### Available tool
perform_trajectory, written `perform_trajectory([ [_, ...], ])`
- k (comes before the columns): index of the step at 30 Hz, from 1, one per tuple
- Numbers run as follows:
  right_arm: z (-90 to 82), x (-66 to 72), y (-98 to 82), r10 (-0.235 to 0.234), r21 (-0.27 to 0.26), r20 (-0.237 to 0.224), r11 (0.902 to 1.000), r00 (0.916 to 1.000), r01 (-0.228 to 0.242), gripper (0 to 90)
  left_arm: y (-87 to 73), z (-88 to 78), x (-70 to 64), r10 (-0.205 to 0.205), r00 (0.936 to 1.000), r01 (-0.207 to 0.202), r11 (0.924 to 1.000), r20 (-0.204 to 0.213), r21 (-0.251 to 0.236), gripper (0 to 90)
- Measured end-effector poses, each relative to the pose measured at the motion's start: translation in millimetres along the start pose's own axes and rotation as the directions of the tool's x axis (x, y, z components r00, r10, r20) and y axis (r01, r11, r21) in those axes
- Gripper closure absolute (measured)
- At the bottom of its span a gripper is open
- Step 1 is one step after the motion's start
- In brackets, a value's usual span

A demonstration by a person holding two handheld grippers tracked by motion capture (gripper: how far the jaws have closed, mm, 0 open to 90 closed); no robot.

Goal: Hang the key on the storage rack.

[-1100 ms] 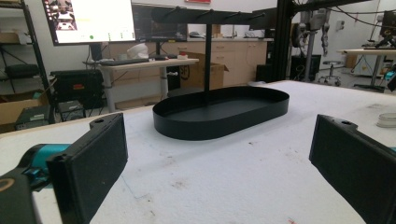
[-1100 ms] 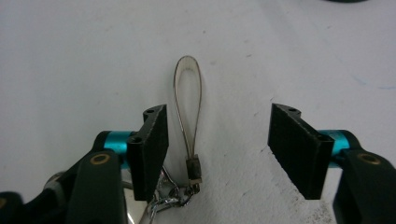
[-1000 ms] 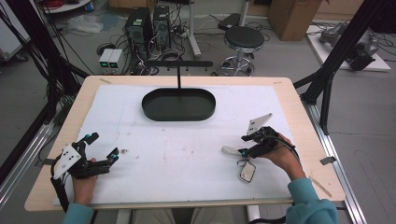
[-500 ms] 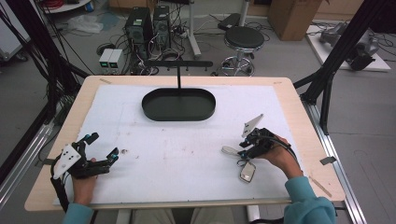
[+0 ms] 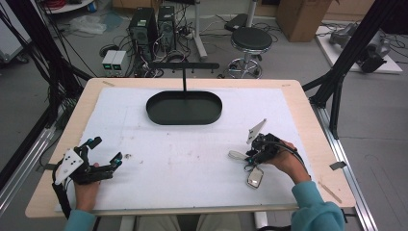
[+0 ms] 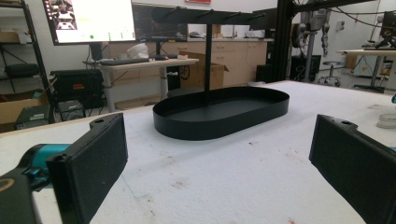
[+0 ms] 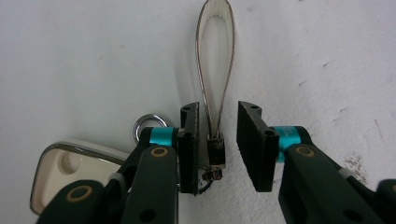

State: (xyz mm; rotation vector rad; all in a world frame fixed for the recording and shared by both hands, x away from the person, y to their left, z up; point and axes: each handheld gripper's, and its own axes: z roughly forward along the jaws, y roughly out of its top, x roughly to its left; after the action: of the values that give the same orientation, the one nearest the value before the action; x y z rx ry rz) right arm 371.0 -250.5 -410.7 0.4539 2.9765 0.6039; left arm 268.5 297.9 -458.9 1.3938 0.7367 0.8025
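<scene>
Right gripper view: glossy, perhaps leather strap loop [image 7: 215, 70]

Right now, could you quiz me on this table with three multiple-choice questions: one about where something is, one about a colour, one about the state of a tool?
1. Where does the keychain lie?
A. in the tray
B. between the right gripper's jaws
C. beside the left gripper

2. What colour is the oval tray?
A. white
B. red
C. black

3. How do the left gripper's jaws stand?
A. wide apart, nothing between them
B. clamped on the tray
C. shut tight

Answers:
1 B, its strap clasp sits in that gap.
2 C, dark against the white mat.
3 A, bare mat shows between its jaws.
</scene>
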Motion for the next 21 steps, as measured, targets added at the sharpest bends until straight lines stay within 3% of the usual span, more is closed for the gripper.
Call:
perform_trajectory([
  [8,4.8,-1.4,1.8,-0.009,0.035,-0.024,0.9993,0.9997,0.01,80.0,0.0,0.0,0.0,0.0,1.0,0.0,1.0,0.0,0.0,4.8],
  [14,4.8,-0.3,4.4,-0.009,0.055,-0.016,0.9984,0.9998,0.01,82.2,0.0,0.0,0.1,0.0,1.0,0.0,1.0,0.0,0.0,4.8],
  [21,2.7,-1.2,4.8,0.019,0.016,-0.023,0.9997,0.9995,-0.019,82.3,0.0,0.0,-0.1,0.001,1.0,-0.001,1.0,0.0,0.0,4.8],
])
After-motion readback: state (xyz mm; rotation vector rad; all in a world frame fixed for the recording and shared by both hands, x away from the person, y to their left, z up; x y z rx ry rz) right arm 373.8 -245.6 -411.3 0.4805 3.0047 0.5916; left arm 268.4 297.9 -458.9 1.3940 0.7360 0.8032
